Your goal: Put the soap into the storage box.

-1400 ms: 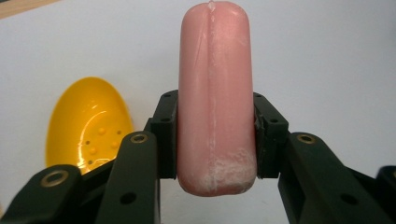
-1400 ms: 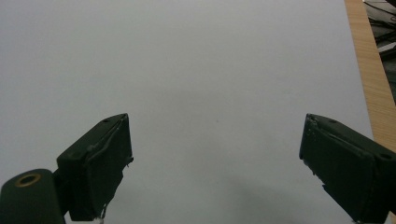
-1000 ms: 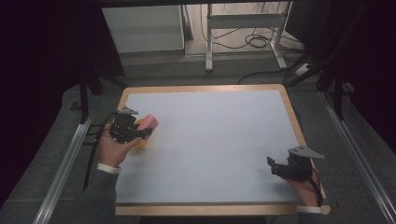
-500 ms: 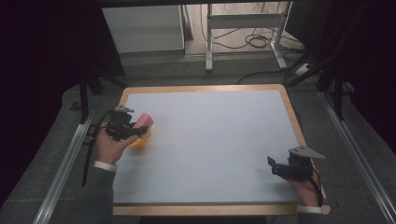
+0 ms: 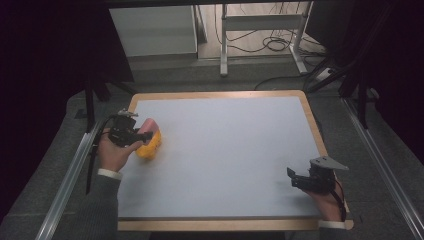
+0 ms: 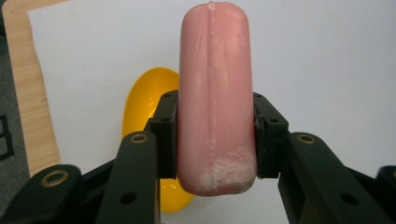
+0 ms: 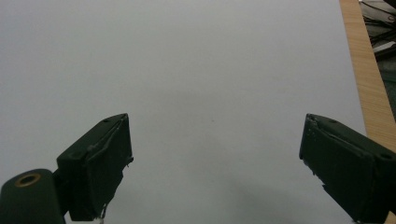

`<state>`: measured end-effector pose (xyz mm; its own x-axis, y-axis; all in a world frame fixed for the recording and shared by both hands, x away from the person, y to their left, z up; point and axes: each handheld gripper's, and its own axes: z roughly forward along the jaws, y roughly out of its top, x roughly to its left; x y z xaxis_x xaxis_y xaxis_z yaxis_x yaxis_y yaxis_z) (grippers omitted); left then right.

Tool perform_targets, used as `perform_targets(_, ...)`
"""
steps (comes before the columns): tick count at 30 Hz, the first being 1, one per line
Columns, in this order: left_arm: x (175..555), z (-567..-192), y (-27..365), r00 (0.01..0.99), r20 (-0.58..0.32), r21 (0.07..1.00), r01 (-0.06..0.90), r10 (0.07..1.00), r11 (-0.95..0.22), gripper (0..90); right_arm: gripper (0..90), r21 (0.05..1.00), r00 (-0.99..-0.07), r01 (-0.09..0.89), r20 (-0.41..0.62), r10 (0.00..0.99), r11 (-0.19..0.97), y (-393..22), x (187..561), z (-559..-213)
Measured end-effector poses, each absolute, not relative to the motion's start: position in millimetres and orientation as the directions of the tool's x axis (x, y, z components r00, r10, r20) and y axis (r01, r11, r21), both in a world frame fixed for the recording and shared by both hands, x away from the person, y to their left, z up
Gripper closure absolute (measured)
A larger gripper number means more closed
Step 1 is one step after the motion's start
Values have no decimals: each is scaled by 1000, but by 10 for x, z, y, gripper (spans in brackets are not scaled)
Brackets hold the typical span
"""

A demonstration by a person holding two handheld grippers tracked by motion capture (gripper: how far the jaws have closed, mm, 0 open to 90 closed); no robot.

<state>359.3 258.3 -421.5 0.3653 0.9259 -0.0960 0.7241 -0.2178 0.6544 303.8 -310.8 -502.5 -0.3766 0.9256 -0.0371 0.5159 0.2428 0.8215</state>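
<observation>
Left gripper (image 6: pixel 216 135) clamped on a pink sausage (image 6: pixel 216 93), its view revealing the seam and a yellow bowl (image 6: pixel 144 102) just beneath-left of the jaws, right gripper (image 7: pixel 215 163) spread wide over bare white table (image 7: pixel 210 70)

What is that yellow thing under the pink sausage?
Under the pink sausage, clamped in the left gripper, a glossy yellow object lies on the white mat. Sausage and jaws cover most of it, so I cannot tell what it is.
</observation>
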Motion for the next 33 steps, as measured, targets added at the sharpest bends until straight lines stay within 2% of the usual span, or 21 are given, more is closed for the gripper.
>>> perform_targets(14, 3670, -4426, 2725, 326, -106, 625, 756, 939, -192, 603, 90, 817, -374, 522, -41, 926, 247, -3105, 3040, -5033)
perform_targets(33, 3798, -4720, 2731, 317, -115, 568, 799, 941, -199, 602, 89, 813, -376, 525, -43, 925, 251, -3093, 3045, -5046)
